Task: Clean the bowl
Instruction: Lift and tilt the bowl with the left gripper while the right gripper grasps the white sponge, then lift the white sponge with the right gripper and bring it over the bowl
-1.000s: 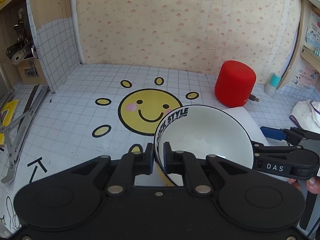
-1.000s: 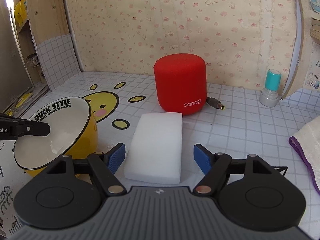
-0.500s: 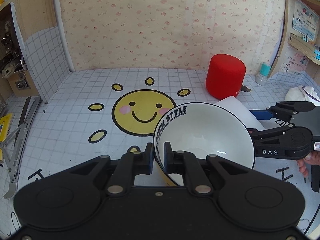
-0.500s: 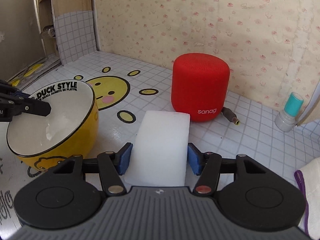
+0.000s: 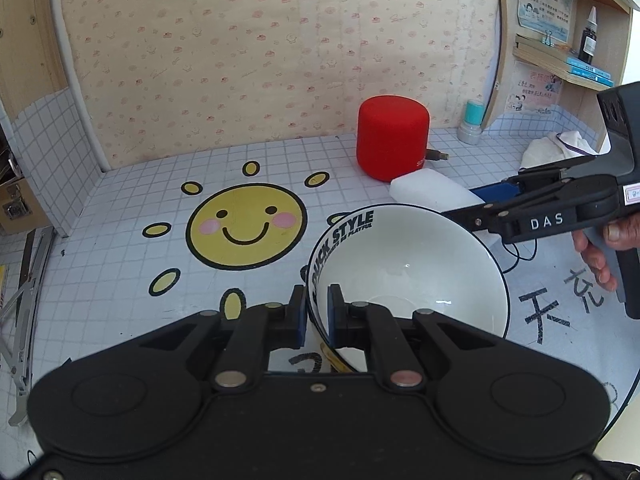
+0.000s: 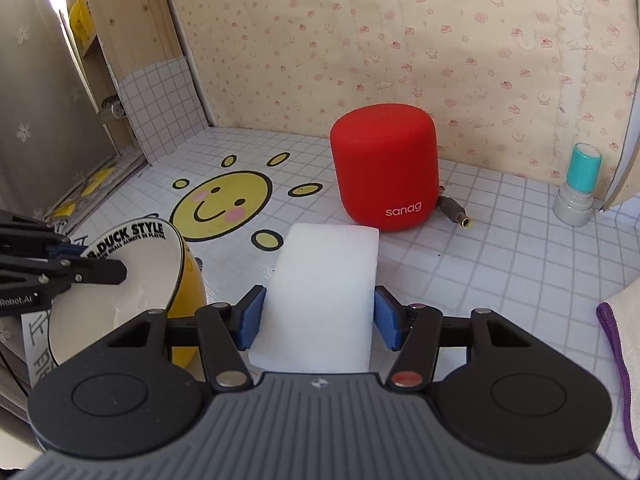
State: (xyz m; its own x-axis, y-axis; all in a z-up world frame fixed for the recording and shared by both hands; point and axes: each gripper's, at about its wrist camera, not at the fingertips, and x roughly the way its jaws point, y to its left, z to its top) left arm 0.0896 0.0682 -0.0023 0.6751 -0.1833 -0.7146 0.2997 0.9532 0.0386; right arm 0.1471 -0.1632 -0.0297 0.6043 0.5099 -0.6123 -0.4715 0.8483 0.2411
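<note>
Resting mid-bench beside the sun decal, tilted yellow bowl (image 5: pixel 404 276) has its near rim clamped in left gripper (image 5: pixel 317 314). Red speaker (image 6: pixel 384 166) stands toward the back edge. White sponge block (image 6: pixel 324 300), just before it, sits gripped between right gripper (image 6: pixel 320 316) pads.
</note>
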